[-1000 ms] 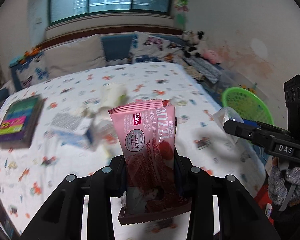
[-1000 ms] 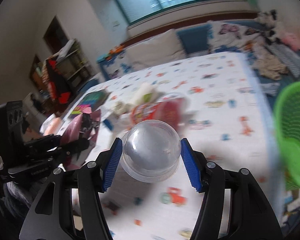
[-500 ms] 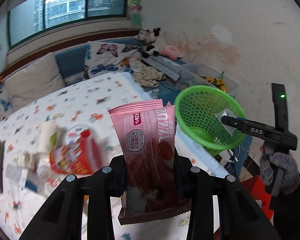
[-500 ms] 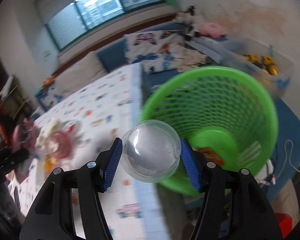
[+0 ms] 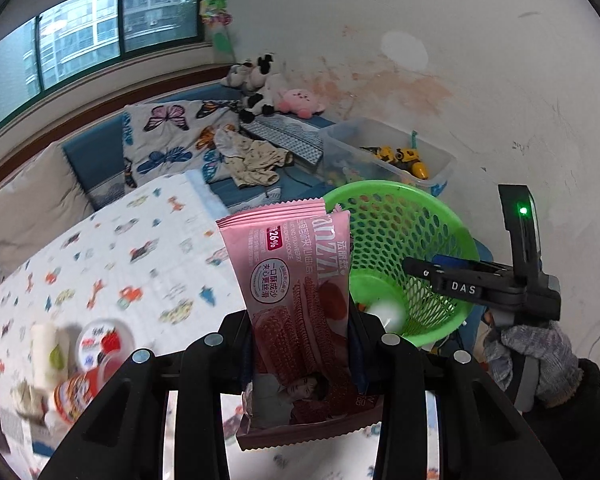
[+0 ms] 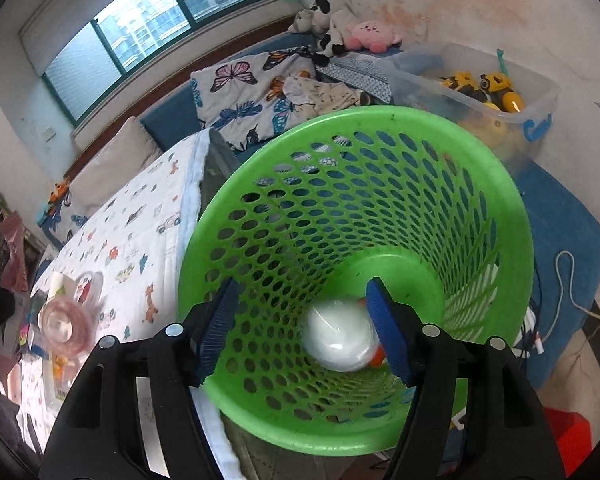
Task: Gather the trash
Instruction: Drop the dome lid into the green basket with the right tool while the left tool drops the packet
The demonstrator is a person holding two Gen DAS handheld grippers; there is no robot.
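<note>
My left gripper [image 5: 300,344] is shut on a pink cookie wrapper [image 5: 296,304], held upright above the bed edge, left of the green mesh basket [image 5: 428,216]. My right gripper [image 6: 300,320] is open and empty, right above the basket [image 6: 380,128]. A clear plastic dome lid [image 6: 338,340], blurred, lies low inside the basket next to a bit of orange trash [image 6: 376,358]. The lid also shows in the left wrist view [image 5: 386,314]. The right gripper also shows in the left wrist view [image 5: 414,268], over the basket rim.
A red-and-white cup [image 5: 76,392], its round lid [image 5: 104,344] and a white bottle [image 5: 46,354] lie on the patterned bed sheet [image 5: 112,264]. A clear toy bin [image 6: 500,92] stands behind the basket. A blue mat [image 6: 564,232] and a white cord [image 6: 568,284] lie on the floor.
Both grippers swung right from the bed to the basket. My right gripper opened and let go of the clear dome lid, which dropped into the basket. The left still holds the wrapper.
</note>
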